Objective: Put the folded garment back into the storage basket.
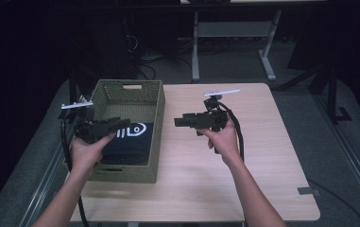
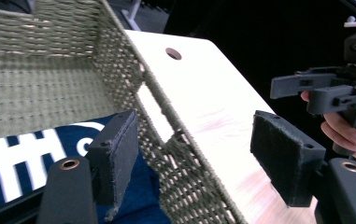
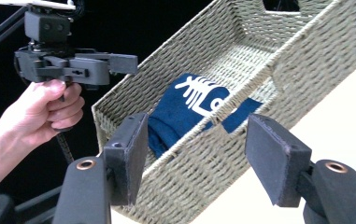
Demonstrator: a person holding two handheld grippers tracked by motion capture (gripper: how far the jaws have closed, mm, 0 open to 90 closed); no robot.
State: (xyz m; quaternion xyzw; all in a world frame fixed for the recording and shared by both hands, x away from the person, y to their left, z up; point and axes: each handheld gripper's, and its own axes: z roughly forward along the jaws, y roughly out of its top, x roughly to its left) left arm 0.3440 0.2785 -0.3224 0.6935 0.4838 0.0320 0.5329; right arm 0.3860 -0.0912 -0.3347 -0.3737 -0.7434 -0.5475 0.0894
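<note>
A woven olive basket (image 1: 160, 111) stands on the left part of the light wooden table (image 1: 253, 161). Inside it lies a folded navy cloth (image 1: 129, 143) with a white print. My left gripper (image 1: 124, 122) hovers over the basket's near left side, pointing right, open and holding nothing. In the left gripper view its pads (image 2: 119, 151) straddle the basket (image 2: 40, 88) wall above the cloth (image 2: 17, 161). My right gripper (image 1: 179, 121) hangs above the table's middle, pointing left at the basket, open and empty. The right gripper view looks between its pads (image 3: 276, 156) at the basket (image 3: 306, 56) and cloth (image 3: 185, 112).
Bare tabletop spreads right of the basket to the rounded edges. A round cable hole (image 2: 173, 53) sits near the far edge. A grey tape piece (image 1: 305, 190) marks the near right corner. Desk legs (image 1: 195, 47) and cables stand on the dark floor beyond.
</note>
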